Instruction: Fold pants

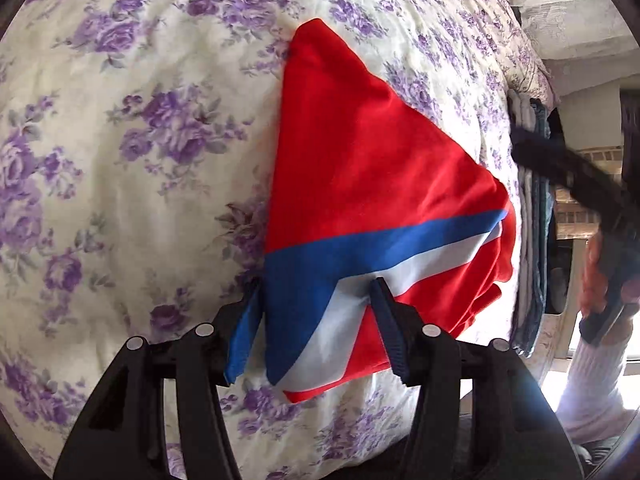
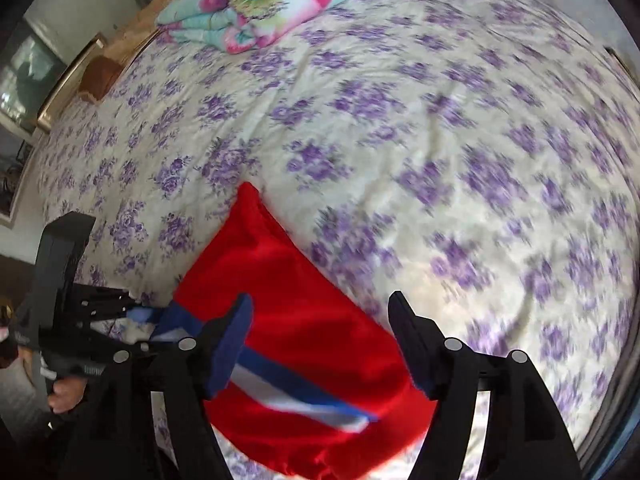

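The red pants (image 1: 360, 168) with a blue and white stripe lie folded on the floral bedsheet (image 1: 120, 160). My left gripper (image 1: 316, 300) is open, its fingers astride the striped near corner of the pants. In the right wrist view the pants (image 2: 304, 312) lie under my right gripper (image 2: 320, 320), which is open and empty above them. The left gripper also shows in the right wrist view (image 2: 136, 312) at the left, at the pants' striped end.
A folded floral blanket (image 2: 260, 4) lies at the far end of the bed. A wooden headboard (image 2: 100, 68) is at the far left. A stack of folded clothes (image 1: 532, 200) stands by the bed's right edge. The right gripper's body (image 1: 580, 184) shows at right.
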`<control>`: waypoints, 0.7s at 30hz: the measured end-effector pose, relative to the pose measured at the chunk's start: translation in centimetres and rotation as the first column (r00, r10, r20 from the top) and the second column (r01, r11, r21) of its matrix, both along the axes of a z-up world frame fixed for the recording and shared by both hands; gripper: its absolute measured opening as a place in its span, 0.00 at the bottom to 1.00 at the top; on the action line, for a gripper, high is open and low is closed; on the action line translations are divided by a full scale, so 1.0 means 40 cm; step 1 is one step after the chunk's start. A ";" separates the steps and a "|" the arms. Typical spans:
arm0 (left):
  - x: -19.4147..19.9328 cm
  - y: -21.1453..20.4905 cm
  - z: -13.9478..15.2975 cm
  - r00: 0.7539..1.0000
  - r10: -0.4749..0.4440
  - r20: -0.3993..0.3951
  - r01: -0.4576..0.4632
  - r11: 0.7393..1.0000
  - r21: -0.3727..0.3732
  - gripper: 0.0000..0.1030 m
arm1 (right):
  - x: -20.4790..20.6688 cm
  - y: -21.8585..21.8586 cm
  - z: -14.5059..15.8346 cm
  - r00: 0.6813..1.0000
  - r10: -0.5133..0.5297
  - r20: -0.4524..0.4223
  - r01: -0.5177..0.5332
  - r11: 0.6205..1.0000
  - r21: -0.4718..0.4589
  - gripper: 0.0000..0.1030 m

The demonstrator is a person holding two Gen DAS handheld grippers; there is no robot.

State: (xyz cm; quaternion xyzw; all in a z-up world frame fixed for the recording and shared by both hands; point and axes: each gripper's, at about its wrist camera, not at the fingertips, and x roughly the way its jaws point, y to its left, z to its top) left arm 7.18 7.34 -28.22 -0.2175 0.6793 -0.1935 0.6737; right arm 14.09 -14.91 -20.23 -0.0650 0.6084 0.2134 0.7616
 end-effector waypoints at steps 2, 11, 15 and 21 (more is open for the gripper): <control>0.016 -0.017 -0.003 1.000 -0.010 0.003 0.010 1.000 -0.014 0.49 | -0.078 -0.102 -0.011 0.991 -0.131 -0.036 0.132 0.991 0.018 0.70; 0.024 -0.021 -0.030 0.995 -0.082 -0.052 0.079 0.995 -0.058 0.42 | -0.313 -0.277 -0.212 0.782 -0.471 -0.409 0.615 0.691 0.379 0.70; 0.031 -0.028 -0.033 0.992 -0.113 -0.063 0.109 0.993 -0.053 0.44 | -0.292 -0.255 -0.288 0.740 -0.457 -0.493 0.662 0.622 0.418 0.71; 0.027 -0.055 0.008 0.993 -0.118 -0.002 0.118 0.993 -0.007 0.28 | -0.269 -0.212 -0.260 0.789 -0.465 -0.403 0.606 0.699 0.380 0.31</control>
